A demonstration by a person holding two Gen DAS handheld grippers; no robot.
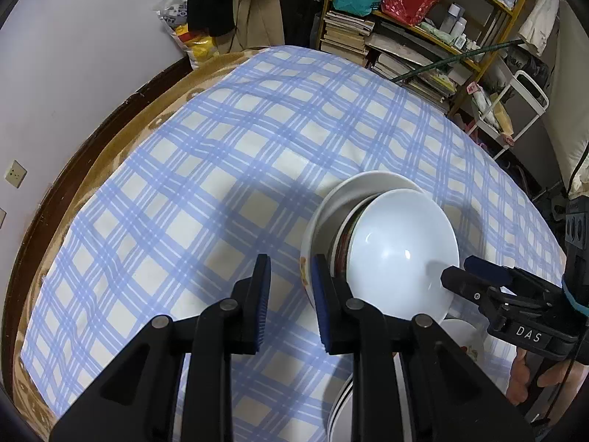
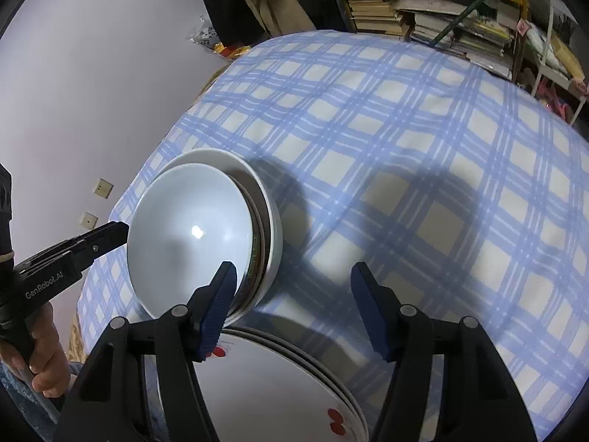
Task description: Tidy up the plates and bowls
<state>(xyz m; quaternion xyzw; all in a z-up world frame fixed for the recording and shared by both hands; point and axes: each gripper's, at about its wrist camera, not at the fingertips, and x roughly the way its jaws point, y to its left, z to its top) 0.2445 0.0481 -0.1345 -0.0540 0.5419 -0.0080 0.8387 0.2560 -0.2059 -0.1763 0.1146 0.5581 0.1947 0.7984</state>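
Observation:
A nested stack of bowls stands on the checked tablecloth, topped by a plain white bowl (image 1: 401, 254), which also shows in the right wrist view (image 2: 191, 235). A larger white bowl (image 1: 368, 184) is the outermost one. My left gripper (image 1: 291, 280) is open, its right finger beside the stack's left rim. My right gripper (image 2: 291, 287) is open, its left finger close to the stack's right rim. A stack of white plates (image 2: 276, 379) with red marks lies just in front of the bowls, under my right gripper; part of it also shows in the left wrist view (image 1: 464, 335).
The blue checked cloth (image 1: 221, 169) covers a round table with a brown wooden edge (image 1: 92, 154). Shelves of books and bags (image 1: 405, 37) stand behind the table. A pale wall with sockets (image 2: 103, 188) is to the left.

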